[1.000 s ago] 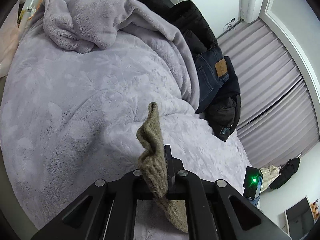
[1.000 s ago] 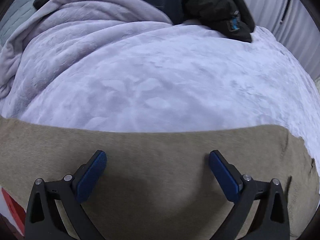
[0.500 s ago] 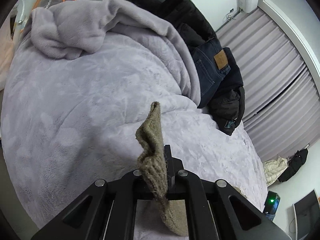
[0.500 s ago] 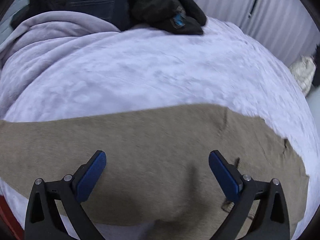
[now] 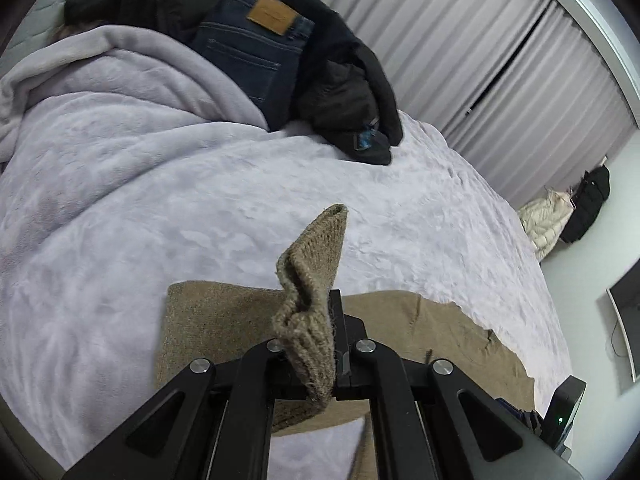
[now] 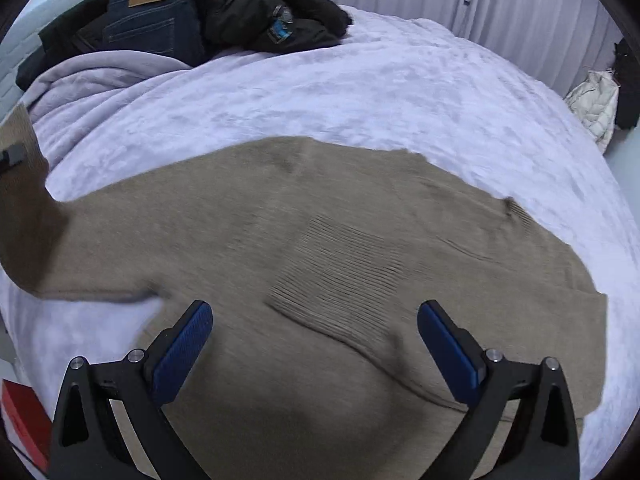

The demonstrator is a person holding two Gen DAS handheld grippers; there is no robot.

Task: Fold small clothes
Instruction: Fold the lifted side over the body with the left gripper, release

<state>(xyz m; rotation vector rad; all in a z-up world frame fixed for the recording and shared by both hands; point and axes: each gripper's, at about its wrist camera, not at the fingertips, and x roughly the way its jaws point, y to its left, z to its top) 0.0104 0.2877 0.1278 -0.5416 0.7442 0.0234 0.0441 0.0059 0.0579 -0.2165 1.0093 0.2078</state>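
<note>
Taupe knit sweater (image 6: 320, 240) now spread further across blanket (image 6: 360, 92), left hand-held gripper (image 5: 334, 320) still pinching its cuff, right hand-held gripper (image 6: 314, 340) spread.

Bare blanket (image 6: 360, 92) lies open beyond the sweater (image 6: 320, 240); jeans (image 6: 156, 20) (and dark jackets (image 6: 260, 12)) block the far edge.

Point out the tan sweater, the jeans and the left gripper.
tan sweater (image 6: 320, 240), right wrist view, ribbed middle panel.
jeans (image 5: 256, 60), left wrist view, back pocket.
left gripper (image 5: 334, 344), left wrist view, fingertips pinching a knit edge.
</note>
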